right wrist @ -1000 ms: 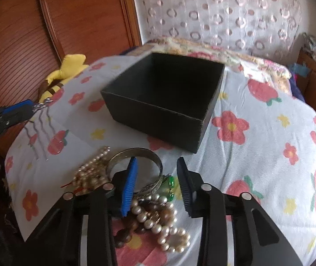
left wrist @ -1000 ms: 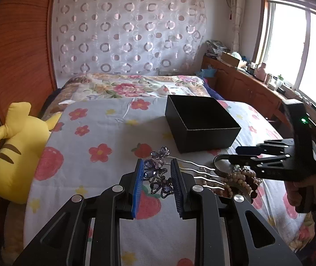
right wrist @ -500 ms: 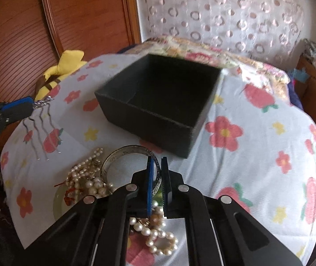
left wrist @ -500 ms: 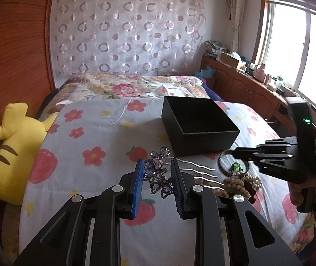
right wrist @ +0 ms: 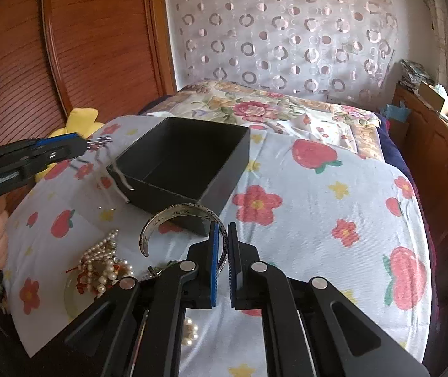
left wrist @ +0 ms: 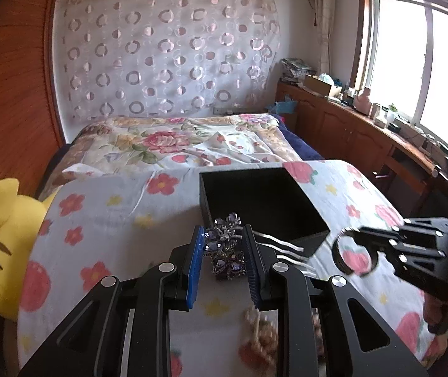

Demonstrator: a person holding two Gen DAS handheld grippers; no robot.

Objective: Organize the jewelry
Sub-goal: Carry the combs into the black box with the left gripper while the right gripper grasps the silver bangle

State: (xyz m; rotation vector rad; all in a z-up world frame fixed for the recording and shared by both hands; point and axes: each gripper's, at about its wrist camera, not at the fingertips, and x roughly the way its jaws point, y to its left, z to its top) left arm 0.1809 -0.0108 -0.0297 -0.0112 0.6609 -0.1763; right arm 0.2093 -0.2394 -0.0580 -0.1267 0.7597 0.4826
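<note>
My left gripper (left wrist: 223,245) is shut on a purple jewelled hair comb (left wrist: 225,251), whose silver prongs (left wrist: 282,246) reach toward the open black box (left wrist: 264,204). It holds the comb in the air near the box's front left corner (right wrist: 98,143). My right gripper (right wrist: 222,248) is shut on a silver cuff bangle (right wrist: 161,220) and holds it lifted in front of the box (right wrist: 183,163). In the left wrist view the bangle (left wrist: 349,251) hangs right of the box. Pearl and bead jewelry (right wrist: 101,267) lies in a heap on the bedspread.
The floral bedspread (right wrist: 318,204) covers the bed. A yellow plush toy (left wrist: 1,245) lies at the left edge by the wooden headboard (right wrist: 98,47). A wooden cabinet (left wrist: 365,138) with clutter runs along the window on the right.
My right gripper closed on the silver bangle and lifted it off the jewelry heap. My left gripper carried the hair comb closer to the black box.
</note>
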